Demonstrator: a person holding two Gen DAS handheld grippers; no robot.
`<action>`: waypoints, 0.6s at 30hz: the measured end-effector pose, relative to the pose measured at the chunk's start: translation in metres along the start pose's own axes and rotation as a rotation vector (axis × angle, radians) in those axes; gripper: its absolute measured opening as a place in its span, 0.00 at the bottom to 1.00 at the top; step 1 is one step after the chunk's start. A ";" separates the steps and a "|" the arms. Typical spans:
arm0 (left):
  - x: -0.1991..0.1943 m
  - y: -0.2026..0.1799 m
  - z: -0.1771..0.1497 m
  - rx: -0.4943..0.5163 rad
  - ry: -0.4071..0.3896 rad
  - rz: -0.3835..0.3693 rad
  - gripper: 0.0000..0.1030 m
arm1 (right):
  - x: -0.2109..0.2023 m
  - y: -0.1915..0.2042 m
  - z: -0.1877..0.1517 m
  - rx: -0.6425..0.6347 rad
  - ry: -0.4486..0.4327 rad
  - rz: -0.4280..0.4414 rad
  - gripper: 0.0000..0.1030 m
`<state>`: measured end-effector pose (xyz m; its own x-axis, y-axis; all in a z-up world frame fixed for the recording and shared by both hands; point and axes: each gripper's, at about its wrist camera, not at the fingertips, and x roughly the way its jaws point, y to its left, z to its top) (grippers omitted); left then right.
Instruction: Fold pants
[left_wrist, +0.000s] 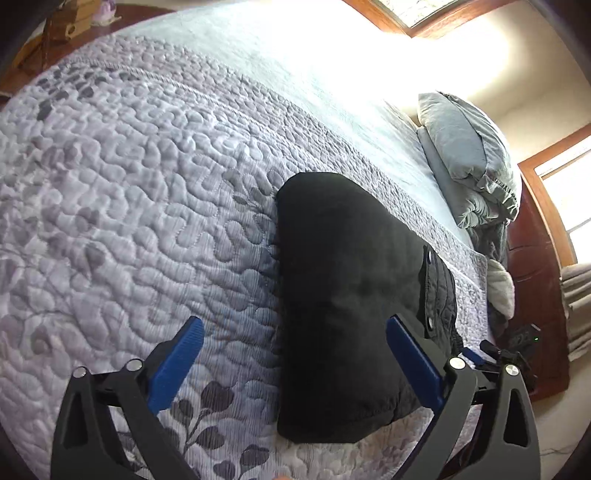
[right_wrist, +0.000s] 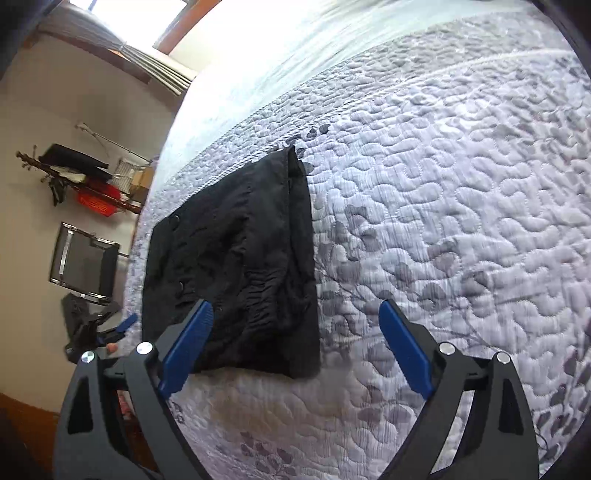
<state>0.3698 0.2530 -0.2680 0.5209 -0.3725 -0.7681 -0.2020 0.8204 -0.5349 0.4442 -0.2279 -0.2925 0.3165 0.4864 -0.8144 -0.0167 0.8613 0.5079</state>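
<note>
Black pants (left_wrist: 343, 306) lie folded into a compact rectangle on a quilted bed (left_wrist: 122, 192), near its edge, with a pillow (left_wrist: 469, 162) well apart at the head. Both grippers hang above the bundle, tilted steeply downward, and hold nothing.

The left gripper (left_wrist: 295, 354) has its blue fingers (left_wrist: 177, 365) spread wide; one fingertip shows over the quilt, the other over the pants. The right gripper (right_wrist: 295, 332) is likewise wide, its left finger over the cloth, its right over bare quilt.

The fold looks finished or nearly so. To end it well, the hands should lift clear without snagging the cloth, keeping fingers wide. If another fold is wanted, each gripper should take a near corner (right_wrist: 306, 369) and carry it evenly across so the edges line up.
</note>
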 end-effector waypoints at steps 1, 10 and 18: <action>-0.012 -0.007 -0.008 0.043 -0.037 0.046 0.96 | -0.006 0.008 -0.006 -0.014 -0.022 -0.055 0.89; -0.130 -0.066 -0.077 0.166 -0.353 0.242 0.96 | -0.077 0.053 -0.076 -0.028 -0.195 -0.176 0.93; -0.237 -0.121 -0.147 0.237 -0.430 0.291 0.96 | -0.190 0.139 -0.166 -0.196 -0.419 -0.276 0.97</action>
<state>0.1486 0.1784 -0.0736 0.7724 0.0525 -0.6330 -0.2220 0.9561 -0.1915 0.2249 -0.1763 -0.1142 0.6847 0.1725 -0.7081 -0.0439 0.9796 0.1962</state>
